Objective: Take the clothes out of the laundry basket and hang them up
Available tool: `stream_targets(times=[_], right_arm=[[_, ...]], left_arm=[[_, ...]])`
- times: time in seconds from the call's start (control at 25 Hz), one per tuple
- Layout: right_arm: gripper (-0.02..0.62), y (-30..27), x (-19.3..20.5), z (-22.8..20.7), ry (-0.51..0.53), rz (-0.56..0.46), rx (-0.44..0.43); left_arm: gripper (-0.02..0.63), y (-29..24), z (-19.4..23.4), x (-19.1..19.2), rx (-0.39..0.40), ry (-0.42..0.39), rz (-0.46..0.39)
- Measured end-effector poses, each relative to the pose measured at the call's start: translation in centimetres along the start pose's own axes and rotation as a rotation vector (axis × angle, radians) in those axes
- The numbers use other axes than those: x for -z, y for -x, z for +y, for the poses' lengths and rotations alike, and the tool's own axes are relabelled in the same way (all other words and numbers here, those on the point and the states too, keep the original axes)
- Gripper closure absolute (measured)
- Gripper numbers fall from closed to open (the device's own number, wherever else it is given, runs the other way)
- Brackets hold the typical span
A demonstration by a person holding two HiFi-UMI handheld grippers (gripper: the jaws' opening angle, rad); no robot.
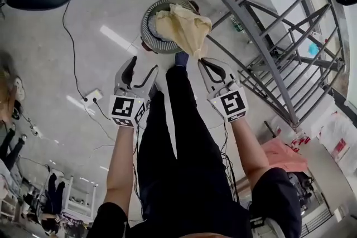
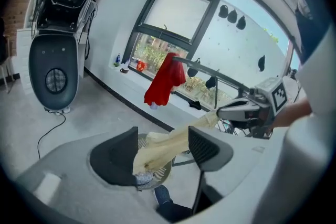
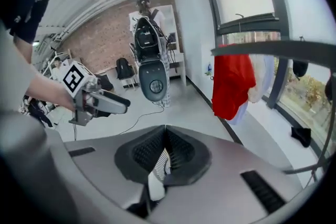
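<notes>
I'm looking down on a glossy grey concrete floor (image 1: 100, 64). One round grey slatted laundry basket (image 1: 146, 30) stands on it beside a grey metal drying rack (image 1: 262, 47). My right claw (image 1: 207, 64) is pressed together, pinching one pale yellow cloth (image 1: 184, 22) whose lower end hangs over the basket. My left claw (image 1: 142, 66) is spread, and the cloth seems to hang beyond its pads, not between them. Only the right gripper view shows the brick back wall (image 3: 110, 34). The tall window (image 2: 178, 13) appears in both gripper views but not from the head. One red garment (image 2: 165, 78) hangs on the rack's rail. Two claws, one basket.
</notes>
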State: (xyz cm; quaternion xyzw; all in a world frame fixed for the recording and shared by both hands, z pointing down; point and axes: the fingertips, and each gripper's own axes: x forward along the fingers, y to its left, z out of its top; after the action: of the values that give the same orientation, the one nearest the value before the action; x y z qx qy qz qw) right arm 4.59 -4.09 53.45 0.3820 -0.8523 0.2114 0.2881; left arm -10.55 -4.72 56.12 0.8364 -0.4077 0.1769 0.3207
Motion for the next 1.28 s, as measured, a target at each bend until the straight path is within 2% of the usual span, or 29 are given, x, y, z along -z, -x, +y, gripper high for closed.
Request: stream_targets(times=[0.2,0.28,0.36,0.56,0.76,0.88,1.0,1.16,1.2,1.28], right_arm=[[0.591,5.5,-5.2,2.8,0.022,-0.072,-0.044],[0.591,7.9,-7.2,4.3,0.065,-0.098,-0.067],[0.591,10.1,-8.7,5.9,0.093,-0.091,-0.084],[0.591,15.4,-12.6,9.3,0.126,-0.086,-0.104],[0.591,19.5,-15.0,12.7,0.225,-0.081,-0.142],[0.591,21.6,-15.8,15.1,0.291,-0.081,-0.181],[0.591,23.8,-16.4,17.8,0.341,-0.086,-0.240],[0.591,26.8,-16.8,21.2,0.389,-0.083,-0.287],[0.591,27.4,-16.8,22.0,0.397,-0.081,-0.295],[0.591,28.6,-16.9,23.2,0.416,-0.079,-0.312]], left_arm=[[0.319,1.3,-2.9,-4.4,0.082,-0.085,-0.030],[0.319,2.0,-4.1,-6.0,0.096,-0.113,-0.037],[0.319,2.7,-5.0,-7.6,0.117,-0.136,-0.045],[0.319,3.6,-7.3,-11.8,0.262,-0.153,-0.046],[0.319,3.5,-11.2,-14.7,0.344,-0.277,-0.016],[0.319,2.7,-14.6,-14.6,0.437,-0.351,0.043],[0.319,2.2,-18.0,-13.4,0.547,-0.464,0.135],[0.319,3.7,-21.7,-8.3,0.738,-0.678,0.371],[0.319,4.1,-22.2,-6.9,0.763,-0.718,0.420],[0.319,4.3,-22.8,-4.9,0.778,-0.746,0.476]])
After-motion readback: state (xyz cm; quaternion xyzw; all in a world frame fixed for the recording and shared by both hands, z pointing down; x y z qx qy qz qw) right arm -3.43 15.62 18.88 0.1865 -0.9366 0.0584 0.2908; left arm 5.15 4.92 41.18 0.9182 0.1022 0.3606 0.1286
